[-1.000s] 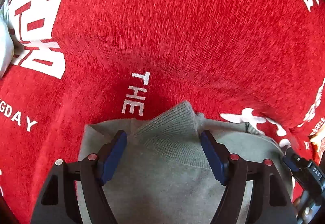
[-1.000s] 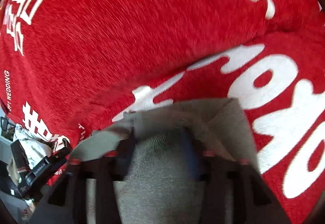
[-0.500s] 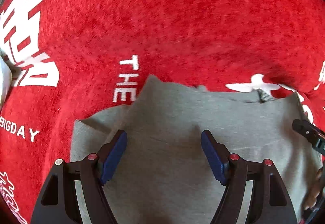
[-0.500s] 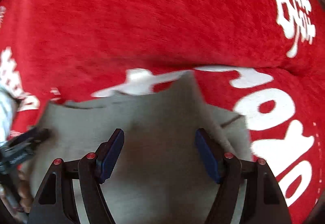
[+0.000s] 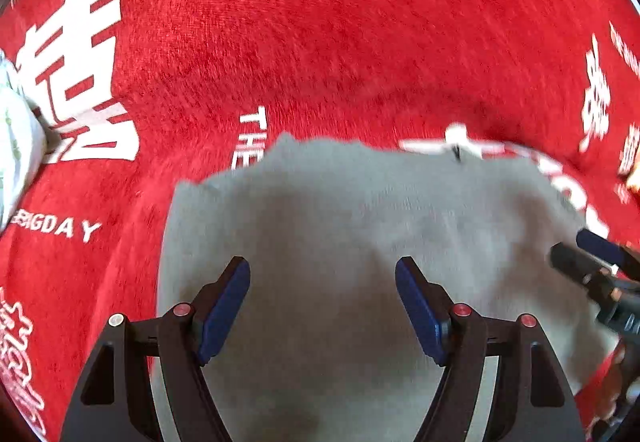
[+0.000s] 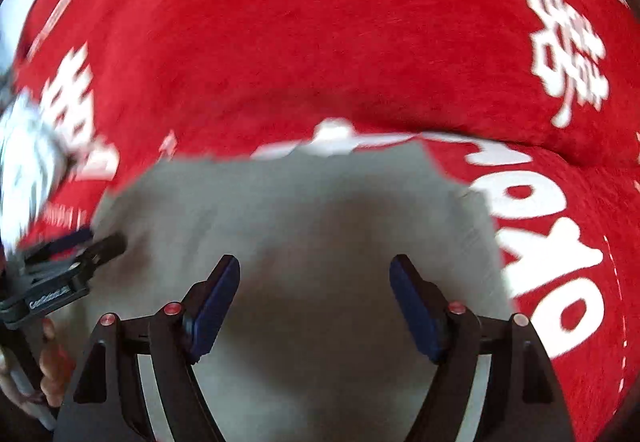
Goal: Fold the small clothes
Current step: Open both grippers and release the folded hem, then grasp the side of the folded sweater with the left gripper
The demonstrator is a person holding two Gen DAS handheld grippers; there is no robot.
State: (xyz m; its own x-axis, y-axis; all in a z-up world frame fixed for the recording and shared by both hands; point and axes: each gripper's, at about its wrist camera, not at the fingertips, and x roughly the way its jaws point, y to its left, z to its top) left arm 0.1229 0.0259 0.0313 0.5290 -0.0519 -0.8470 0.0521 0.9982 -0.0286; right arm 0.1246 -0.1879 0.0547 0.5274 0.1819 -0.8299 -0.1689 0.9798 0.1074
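Note:
A small grey knit garment (image 5: 344, 226) lies folded flat on the red blanket; it also shows in the right wrist view (image 6: 280, 209). My left gripper (image 5: 322, 282) is open and empty, held just above the garment's near left part. My right gripper (image 6: 314, 282) is open and empty above the garment's near right part. The right gripper's tip shows at the right edge of the left wrist view (image 5: 592, 262), and the left gripper's tip shows at the left of the right wrist view (image 6: 80, 250). Both views are blurred by motion.
The red plush blanket (image 5: 320, 41) with white lettering covers the whole surface. A white patterned cloth (image 5: 16, 145) lies at the far left, seen also in the right wrist view (image 6: 28, 161).
Both grippers let go of the garment's ribbed hem and opened. The hem now lies flat on the fold, and both grippers have drawn back towards me.

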